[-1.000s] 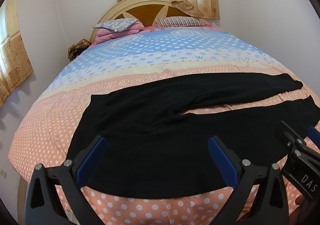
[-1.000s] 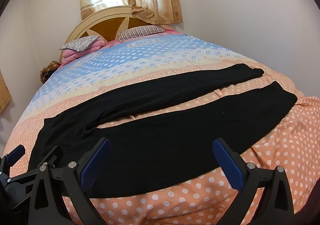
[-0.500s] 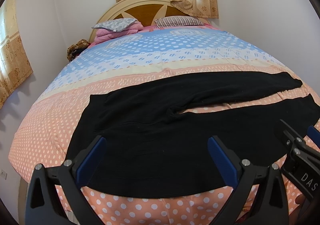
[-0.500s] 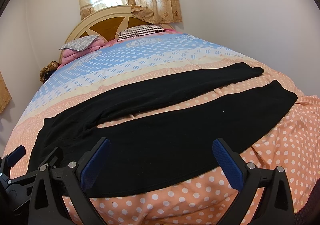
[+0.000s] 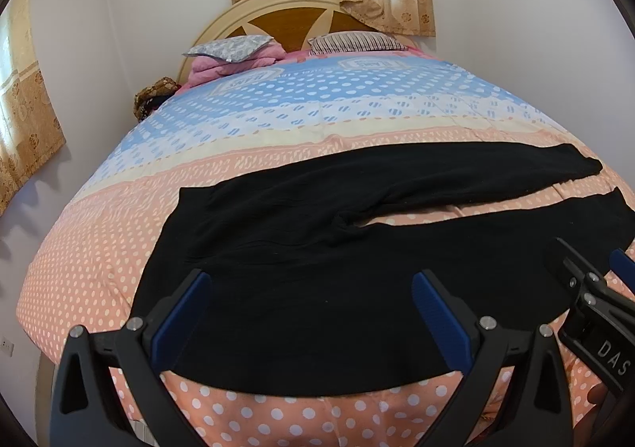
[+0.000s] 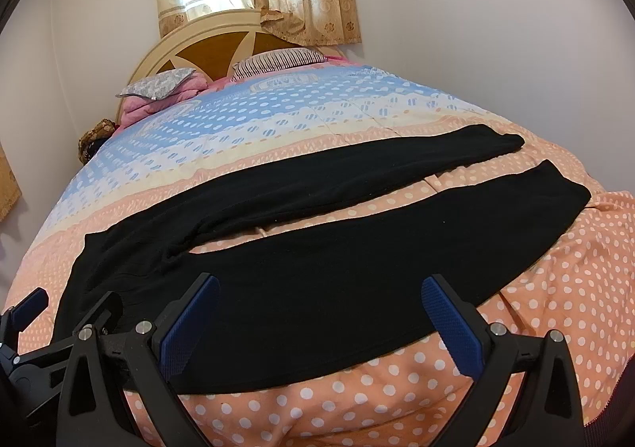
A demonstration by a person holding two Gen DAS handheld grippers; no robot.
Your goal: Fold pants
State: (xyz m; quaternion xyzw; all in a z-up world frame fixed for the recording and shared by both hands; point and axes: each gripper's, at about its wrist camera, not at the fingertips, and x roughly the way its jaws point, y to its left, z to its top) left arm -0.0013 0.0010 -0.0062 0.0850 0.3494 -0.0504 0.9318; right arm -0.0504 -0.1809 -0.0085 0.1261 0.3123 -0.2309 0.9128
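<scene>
Black pants lie spread flat across the foot of the bed, waist at the left, both legs running right with a gap between them. They also show in the right wrist view. My left gripper is open and empty, hovering above the waist and seat area near the front edge. My right gripper is open and empty above the near leg. The right gripper shows at the right edge of the left wrist view; the left gripper shows at the left edge of the right wrist view.
The bed has a peach, cream and blue polka-dot quilt. Pillows and pink bedding lie by the wooden headboard. Curtained windows stand behind and at left. A white wall runs along the right side.
</scene>
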